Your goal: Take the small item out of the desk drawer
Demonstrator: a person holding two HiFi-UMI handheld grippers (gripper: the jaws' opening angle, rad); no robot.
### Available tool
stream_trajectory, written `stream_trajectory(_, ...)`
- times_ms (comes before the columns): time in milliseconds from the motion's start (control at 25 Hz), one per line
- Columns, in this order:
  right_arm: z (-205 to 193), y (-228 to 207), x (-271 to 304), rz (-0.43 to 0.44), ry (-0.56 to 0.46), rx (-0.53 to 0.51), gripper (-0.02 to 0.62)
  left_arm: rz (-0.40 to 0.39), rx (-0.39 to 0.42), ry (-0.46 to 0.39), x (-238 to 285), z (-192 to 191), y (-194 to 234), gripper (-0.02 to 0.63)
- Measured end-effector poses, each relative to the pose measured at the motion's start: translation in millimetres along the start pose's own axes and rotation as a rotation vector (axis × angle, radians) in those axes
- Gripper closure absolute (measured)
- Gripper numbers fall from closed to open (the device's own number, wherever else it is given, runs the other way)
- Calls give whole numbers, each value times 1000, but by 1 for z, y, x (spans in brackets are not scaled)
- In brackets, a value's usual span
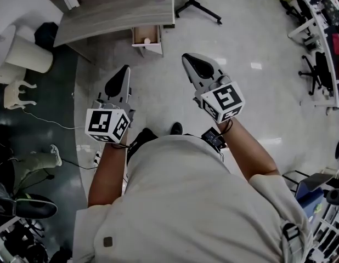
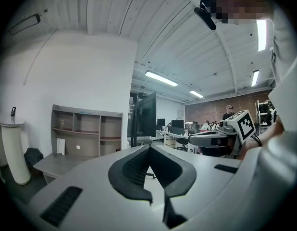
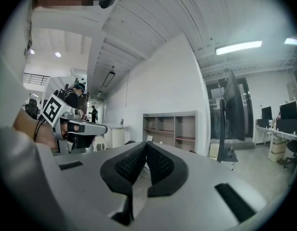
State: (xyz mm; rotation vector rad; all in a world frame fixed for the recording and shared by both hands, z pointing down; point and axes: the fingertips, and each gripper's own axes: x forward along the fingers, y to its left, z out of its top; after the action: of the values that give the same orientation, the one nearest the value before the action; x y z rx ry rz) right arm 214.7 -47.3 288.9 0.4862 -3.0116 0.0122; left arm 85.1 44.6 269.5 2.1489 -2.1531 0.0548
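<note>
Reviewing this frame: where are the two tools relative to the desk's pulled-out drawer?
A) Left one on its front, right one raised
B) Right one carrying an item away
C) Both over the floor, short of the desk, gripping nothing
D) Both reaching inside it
C: in the head view the left tool and right tool hang over the floor, short of the desk and drawer, tips together on nothing.

Open-plan office: grey desk surface [image 1: 114,15], shelf unit [image 2: 86,134], monitors [image 2: 147,114], swivel chairs [image 1: 317,64], ceiling strip lights [image 2: 160,78]
</note>
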Motion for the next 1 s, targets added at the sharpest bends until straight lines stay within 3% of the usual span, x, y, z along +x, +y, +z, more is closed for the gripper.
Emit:
stream_trajectory(240, -3, -13, 12, 2, -1, -1, 578, 10, -5, 4, 18, -1, 8, 591)
stream_trajectory(680, -8, -40, 53, -47, 21, -3, 578, -42, -19, 8, 68, -7, 41, 591)
stream_trajectory(1000, -11, -37, 135, -61, 60, -3, 578, -77, -37, 12, 97, -9, 122, 591)
